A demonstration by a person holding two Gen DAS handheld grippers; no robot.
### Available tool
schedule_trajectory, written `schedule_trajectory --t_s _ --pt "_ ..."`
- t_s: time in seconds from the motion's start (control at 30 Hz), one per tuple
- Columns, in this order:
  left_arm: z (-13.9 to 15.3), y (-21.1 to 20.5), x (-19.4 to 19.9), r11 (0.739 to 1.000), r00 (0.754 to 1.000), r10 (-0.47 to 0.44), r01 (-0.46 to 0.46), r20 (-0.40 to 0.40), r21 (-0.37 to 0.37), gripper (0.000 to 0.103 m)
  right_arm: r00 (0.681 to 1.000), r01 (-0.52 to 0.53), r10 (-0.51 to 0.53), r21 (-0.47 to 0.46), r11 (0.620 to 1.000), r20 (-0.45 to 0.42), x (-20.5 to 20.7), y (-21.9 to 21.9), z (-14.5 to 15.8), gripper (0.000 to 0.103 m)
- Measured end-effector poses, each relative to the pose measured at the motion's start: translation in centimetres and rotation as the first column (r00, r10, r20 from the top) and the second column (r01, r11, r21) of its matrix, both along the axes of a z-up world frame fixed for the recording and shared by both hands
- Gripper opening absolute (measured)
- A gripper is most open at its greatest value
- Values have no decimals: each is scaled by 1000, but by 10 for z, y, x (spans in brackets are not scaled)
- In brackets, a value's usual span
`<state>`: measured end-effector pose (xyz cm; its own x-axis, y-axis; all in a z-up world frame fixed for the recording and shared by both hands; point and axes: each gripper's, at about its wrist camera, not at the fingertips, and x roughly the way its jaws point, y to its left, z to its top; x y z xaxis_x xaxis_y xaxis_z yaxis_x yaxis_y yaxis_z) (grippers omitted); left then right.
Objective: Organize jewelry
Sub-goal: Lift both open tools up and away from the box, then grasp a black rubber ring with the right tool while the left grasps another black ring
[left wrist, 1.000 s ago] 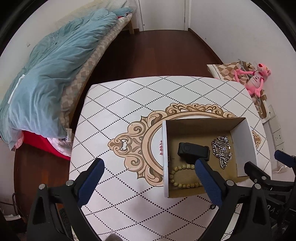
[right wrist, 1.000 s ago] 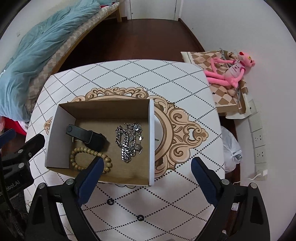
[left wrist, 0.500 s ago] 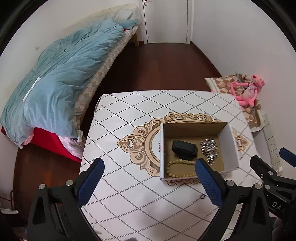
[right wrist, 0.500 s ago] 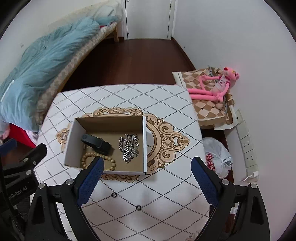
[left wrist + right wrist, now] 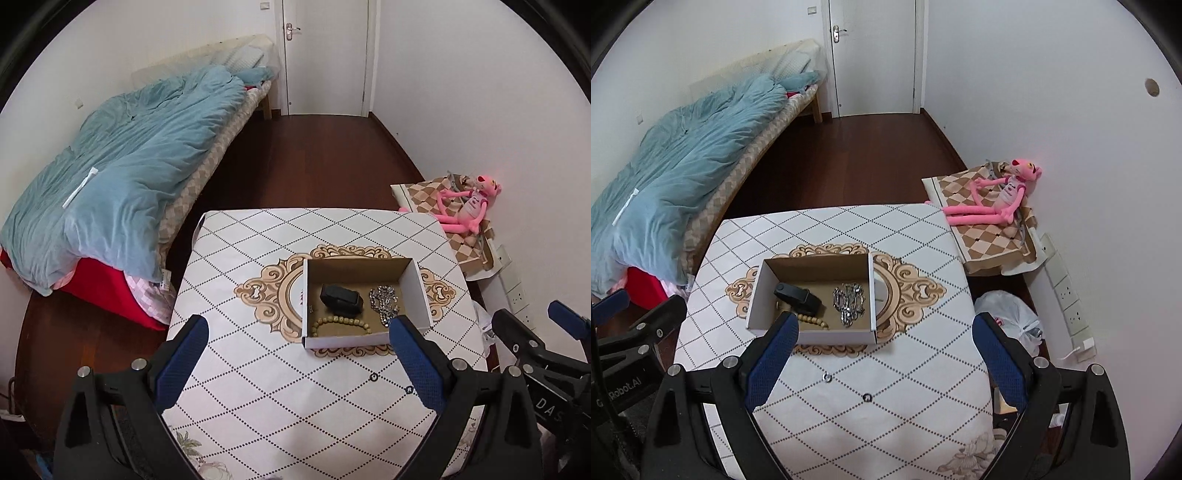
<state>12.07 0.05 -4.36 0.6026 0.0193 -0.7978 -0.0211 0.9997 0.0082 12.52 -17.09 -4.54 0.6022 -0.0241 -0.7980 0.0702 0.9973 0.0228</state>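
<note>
**Three pieces lying in one open box, both grippers hanging empty above the counter**

One shallow open cardboard box with white outer walls is sitting on the ornate gold medallion of the white diamond-patterned counter. Inside it, three items are lying: one black strap-like band toward the box's middle, one string of tan wooden beads along the near wall, and one bunched silver chain on the right side. The band and beads are lying close together; the chain is lying apart from both.

Two small dark rings are resting on the counter, on the near side of the box.

The left gripper is hovering over the counter with its two blue-padded jaws spread wide, holding nothing. The right gripper is doing likewise, jaws spread wide and empty, its left finger overlapping the box's near corner in the right wrist view.

One pink plush toy is sprawling on a checkered cushion by the wall.
</note>
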Motion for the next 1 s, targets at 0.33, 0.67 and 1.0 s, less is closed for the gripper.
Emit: schedule_trajectory --t_s 0.33,0.67,1.0 --pt "-88 0 -10 999 991 29 -23 -132 44 100 982 24 -14 52 998 -188 -15 -12 -105 95" --pt "-170 -3 0 997 957 38 -16 -288 80 100 967 -38 54 69 997 -249 -14 12 -200 53" --pt "-179 -13 8 998 956 17 -1 -292 57 100 977 -42 55 65 997 -207 -16 10 -204 13"
